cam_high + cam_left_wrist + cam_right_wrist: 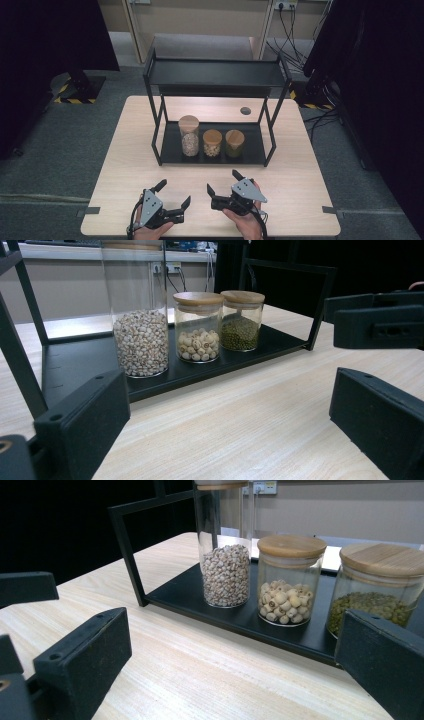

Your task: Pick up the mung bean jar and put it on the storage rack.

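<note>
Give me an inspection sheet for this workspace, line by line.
Surface: light wooden table, bare at the front.
Job's things: tall jar, middle jar and green-bean jar, all lidded, in a row on the black rack lower shelf.
Clutter: nothing seen.
Grippers: left gripper and right gripper open, empty, short of the rack.
Cables: wall cables hang behind.
Surroundings: grey floor, black curtains.

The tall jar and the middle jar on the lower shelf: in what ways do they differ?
The tall jar rises well above the middle jar, which is short. The tall jar holds small pale grains that fill only its lower part; the middle jar holds larger, round whitish seeds. The tall jar stands at the left end of the row, the middle jar beside it. Both are clear glass with round wooden lids and stand upright on the black shelf.
</note>
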